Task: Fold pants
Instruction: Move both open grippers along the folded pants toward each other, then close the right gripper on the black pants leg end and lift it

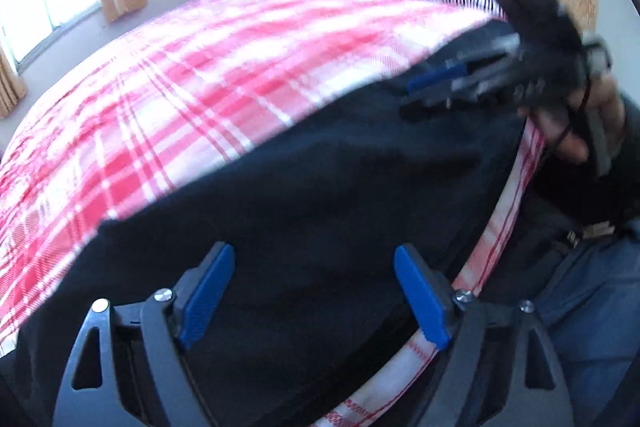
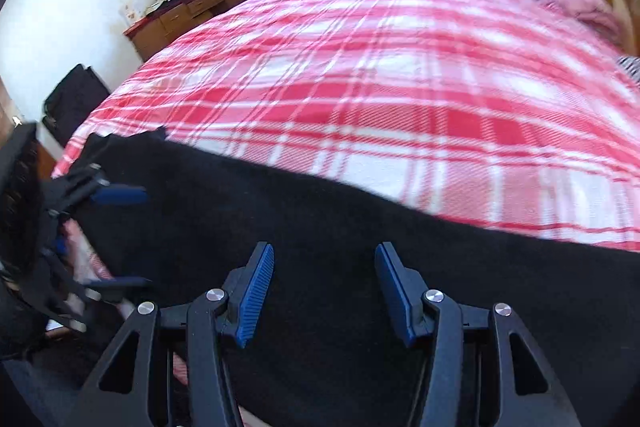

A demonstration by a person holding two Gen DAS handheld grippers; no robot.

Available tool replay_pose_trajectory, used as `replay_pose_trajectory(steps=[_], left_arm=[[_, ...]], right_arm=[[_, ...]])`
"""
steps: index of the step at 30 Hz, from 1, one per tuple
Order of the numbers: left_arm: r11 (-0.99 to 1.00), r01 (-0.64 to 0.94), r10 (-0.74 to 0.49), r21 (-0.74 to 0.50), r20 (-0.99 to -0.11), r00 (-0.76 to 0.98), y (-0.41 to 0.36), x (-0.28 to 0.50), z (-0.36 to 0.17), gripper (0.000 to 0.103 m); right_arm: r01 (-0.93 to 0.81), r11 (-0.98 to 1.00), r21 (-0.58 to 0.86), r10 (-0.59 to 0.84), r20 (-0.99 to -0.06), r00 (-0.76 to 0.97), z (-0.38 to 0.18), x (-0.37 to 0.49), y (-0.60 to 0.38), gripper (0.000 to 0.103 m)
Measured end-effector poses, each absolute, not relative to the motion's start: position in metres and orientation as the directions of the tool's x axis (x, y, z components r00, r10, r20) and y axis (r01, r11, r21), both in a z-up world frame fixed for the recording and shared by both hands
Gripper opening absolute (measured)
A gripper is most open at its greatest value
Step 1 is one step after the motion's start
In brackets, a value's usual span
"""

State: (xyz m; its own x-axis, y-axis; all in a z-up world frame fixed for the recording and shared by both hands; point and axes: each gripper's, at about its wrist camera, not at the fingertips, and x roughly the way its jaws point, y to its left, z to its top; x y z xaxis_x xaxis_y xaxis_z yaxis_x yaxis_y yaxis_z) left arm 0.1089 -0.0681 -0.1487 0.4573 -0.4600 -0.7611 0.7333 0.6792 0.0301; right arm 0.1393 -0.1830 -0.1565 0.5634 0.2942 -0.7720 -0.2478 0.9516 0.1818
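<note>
The black pants [image 2: 320, 227] are spread along the near edge of the bed [image 2: 400, 87]. Soft, limp cloth is expected; an outer hem should be pinched. Both the left gripper [image 1: 314, 291] and the right gripper [image 2: 324, 291] are held low over the fabric, fingers released, nothing grasped.

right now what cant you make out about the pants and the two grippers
- Pants: waistband, legs and folds unreadable in both views; uniformly black, cut off by the lower frame edges.
- Right gripper: motion-blurred in the left wrist view, so contact with the cloth is unclear.
- Left gripper: partly cut off at the right wrist view's left edge.
</note>
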Motion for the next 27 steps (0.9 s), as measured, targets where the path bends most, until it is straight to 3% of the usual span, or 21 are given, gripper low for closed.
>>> replay_pose_trajectory(steps=[3,8,10,14,19,24,27], left_arm=[[0.708,0.705,-0.463,0.034,-0.732,0.5,-0.06,0.113,-0.142,0.089],[0.758,0.652,-0.372,0.037,-0.797,0.477,-0.055,0.132,-0.176,0.095],[0.758,0.652,-0.415,-0.006,-0.776,0.475,-0.053,0.131,-0.177,0.1],[0.753,0.657,-0.393,0.032,-0.779,0.488,-0.057,0.127,-0.176,0.101],[0.764,0.645,-0.391,0.025,-0.777,0.493,-0.056,0.131,-0.175,0.101],[0.772,0.634,-0.379,0.044,-0.769,0.516,-0.067,0.134,-0.177,0.101],[0.769,0.637,-0.379,0.04,-0.774,0.506,-0.068,0.133,-0.18,0.101]], right_arm=[[-0.209,0.965,0.161,0.255,-0.767,0.589,-0.153,0.137,-0.195,0.055],[-0.08,0.988,0.134,0.154,-0.78,0.607,-0.157,0.131,-0.236,0.055],[-0.075,0.984,0.163,0.174,-0.769,0.615,-0.159,0.128,-0.255,0.055],[-0.073,0.971,0.227,0.22,-0.731,0.646,-0.146,0.118,-0.287,0.055],[0.048,0.986,0.159,0.075,-0.683,0.727,-0.105,0.09,-0.34,0.055],[0.328,0.939,0.104,-0.17,-0.687,0.707,-0.09,0.062,-0.427,0.055],[0.38,0.916,0.131,-0.173,-0.726,0.666,-0.107,0.063,-0.461,0.051]])
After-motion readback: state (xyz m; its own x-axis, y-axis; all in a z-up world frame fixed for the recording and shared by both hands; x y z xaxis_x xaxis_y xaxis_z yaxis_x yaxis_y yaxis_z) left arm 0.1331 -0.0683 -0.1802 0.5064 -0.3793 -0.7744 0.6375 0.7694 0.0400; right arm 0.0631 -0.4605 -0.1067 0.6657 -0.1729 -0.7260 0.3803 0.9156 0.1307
